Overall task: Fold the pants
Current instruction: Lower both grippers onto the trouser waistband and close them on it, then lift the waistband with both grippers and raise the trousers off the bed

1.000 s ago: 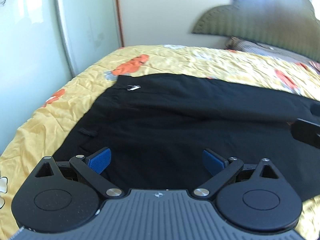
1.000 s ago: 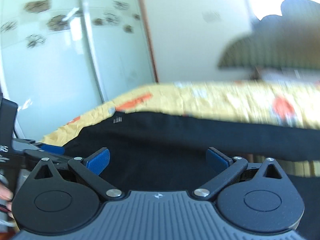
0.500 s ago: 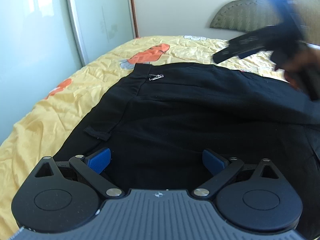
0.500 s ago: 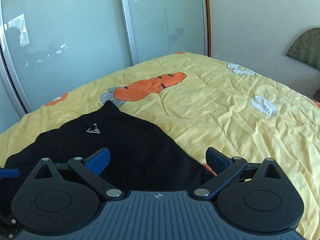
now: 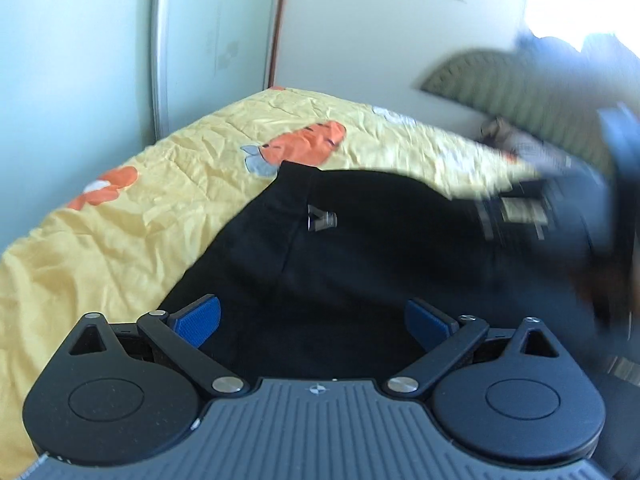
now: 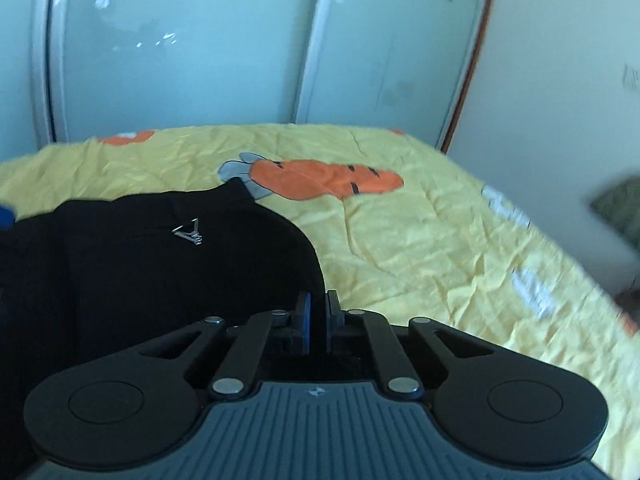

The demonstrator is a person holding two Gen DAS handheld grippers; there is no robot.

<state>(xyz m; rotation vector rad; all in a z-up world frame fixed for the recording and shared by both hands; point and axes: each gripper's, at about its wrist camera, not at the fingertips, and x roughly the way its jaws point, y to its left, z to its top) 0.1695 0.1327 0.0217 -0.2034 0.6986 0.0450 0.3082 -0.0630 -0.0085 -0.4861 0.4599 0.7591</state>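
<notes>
Landmark: a yellow bedspread (image 6: pixel 420 248) printed with orange carrots covered the bed; every place below is given relative to it.
Pants: black pants (image 5: pixel 360 264) lay spread flat on the bedspread, on its side nearer the cameras, with the carrot print just beyond the waistband corner.
Emblem: a small silver triangular emblem (image 6: pixel 189 232) sat on the pants near the edge closest to the carrot print.
Right gripper: the right gripper (image 6: pixel 317 322) was clenched, its blue pads nearly together after just closing on the rounded edge of the pants where black cloth met bare bedspread; a fold of that cloth sat between the pads.
Left gripper: the left gripper (image 5: pixel 312 320) was released, its two blue pads (image 5: pixel 198 318) spread wide above the pants, nothing between them.
Surroundings: pale sliding doors (image 6: pixel 192 60) stood beyond the far edge of the bedspread; an olive headboard (image 5: pixel 516 80) rose at its end.
Blur: the right gripper's body appeared only as a dark smear over the pants in the left wrist view.
</notes>
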